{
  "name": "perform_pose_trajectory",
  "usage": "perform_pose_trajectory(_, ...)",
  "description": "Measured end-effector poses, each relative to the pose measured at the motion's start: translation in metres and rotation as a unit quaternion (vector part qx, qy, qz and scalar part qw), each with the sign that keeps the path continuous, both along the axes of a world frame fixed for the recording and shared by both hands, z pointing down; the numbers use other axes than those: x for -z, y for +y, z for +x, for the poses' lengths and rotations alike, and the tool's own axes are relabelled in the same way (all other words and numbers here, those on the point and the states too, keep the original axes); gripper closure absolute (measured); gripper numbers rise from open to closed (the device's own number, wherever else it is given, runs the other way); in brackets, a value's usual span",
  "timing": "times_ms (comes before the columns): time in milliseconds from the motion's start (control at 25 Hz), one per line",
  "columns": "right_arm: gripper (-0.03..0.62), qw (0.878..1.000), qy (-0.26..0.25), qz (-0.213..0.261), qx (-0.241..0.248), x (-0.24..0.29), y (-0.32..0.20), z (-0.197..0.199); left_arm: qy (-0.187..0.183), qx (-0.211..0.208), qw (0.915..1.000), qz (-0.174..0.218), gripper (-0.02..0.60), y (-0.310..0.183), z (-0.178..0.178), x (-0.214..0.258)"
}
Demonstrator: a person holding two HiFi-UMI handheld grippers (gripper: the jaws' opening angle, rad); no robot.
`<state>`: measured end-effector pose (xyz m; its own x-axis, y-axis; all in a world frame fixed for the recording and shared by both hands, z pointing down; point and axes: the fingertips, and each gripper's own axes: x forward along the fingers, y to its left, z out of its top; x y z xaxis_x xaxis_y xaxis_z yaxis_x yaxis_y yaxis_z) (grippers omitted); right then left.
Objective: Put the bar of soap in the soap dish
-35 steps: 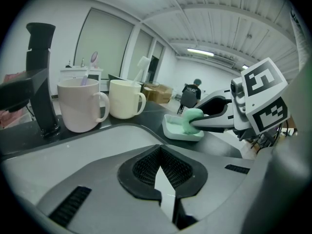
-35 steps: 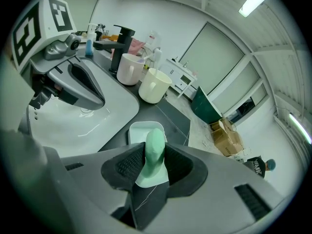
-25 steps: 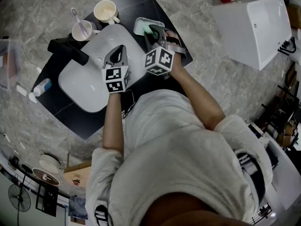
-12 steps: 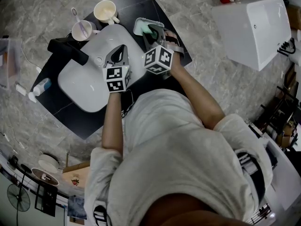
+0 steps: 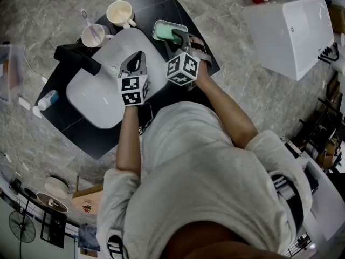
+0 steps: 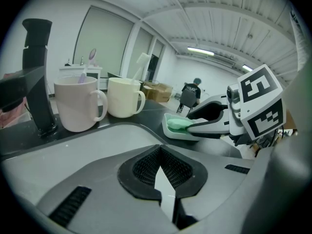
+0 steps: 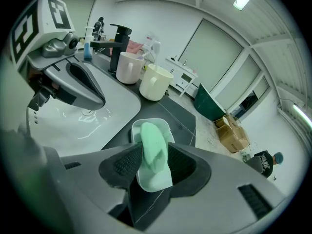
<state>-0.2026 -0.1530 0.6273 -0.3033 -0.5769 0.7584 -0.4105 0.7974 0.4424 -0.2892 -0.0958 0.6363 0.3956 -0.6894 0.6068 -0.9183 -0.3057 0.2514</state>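
The pale green bar of soap [image 7: 153, 150] lies tilted in the white soap dish [image 7: 155, 180] on the black counter, right of the sink. My right gripper [image 7: 152, 162] reaches down over the dish, jaws either side of the soap. They have just been opening and no longer press on it. From the head view the soap [image 5: 176, 36] and dish [image 5: 160, 30] show just past the right gripper [image 5: 177, 39]. My left gripper [image 5: 136, 60] hovers over the sink, shut and empty. Its own view has the left gripper [image 6: 161, 179], the soap [image 6: 178, 124] and the dish [image 6: 170, 132].
A white sink [image 5: 97, 96] with a black faucet [image 5: 75, 58] fills the counter's middle. Two mugs [image 5: 121, 12] [image 5: 94, 35] stand behind it, one with a toothbrush. A small bottle [image 5: 46, 100] lies at the counter's left end. A white tub [image 5: 291, 34] stands on the floor, right.
The right gripper's jaws have spread apart around the soap, which now rests in the dish. The left gripper has stayed where it was.
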Motion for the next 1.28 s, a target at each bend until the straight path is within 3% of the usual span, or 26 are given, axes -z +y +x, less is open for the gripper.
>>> perform_pose_trajectory(1280,0.436,1.0,-0.003,-0.01,-0.002,-0.002,-0.004,0.006,0.002,0.014,0.9999,-0.001,0.563,0.001,0.004,0.001)
